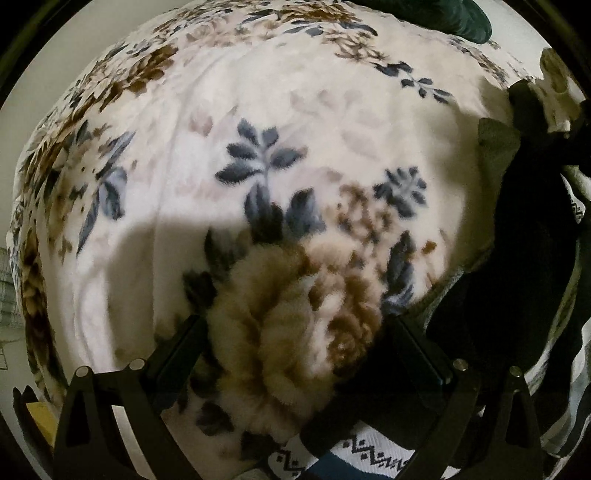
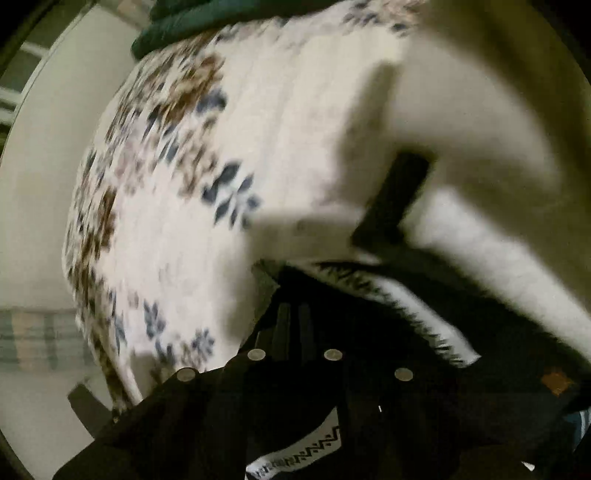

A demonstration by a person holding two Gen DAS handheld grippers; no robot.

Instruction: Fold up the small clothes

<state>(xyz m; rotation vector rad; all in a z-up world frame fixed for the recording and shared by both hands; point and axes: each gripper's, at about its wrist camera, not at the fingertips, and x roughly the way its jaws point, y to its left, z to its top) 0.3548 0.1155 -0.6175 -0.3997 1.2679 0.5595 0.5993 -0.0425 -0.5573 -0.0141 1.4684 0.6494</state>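
The left gripper [image 1: 295, 354] is hanging wide and empty over the blanket [image 1: 295, 110] — the dark garment [image 1: 491, 295] is lying at its right edge, where the right gripper [image 2: 291, 321], fully closed, is pinching cloth.

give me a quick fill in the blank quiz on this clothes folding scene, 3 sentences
1. The blanket covering the surface has a ____ print.
2. The left gripper has its jaws ____, with nothing between them.
3. The bunched cloth at the blanket's far edge is dark ____.

Missing words: floral; open; green
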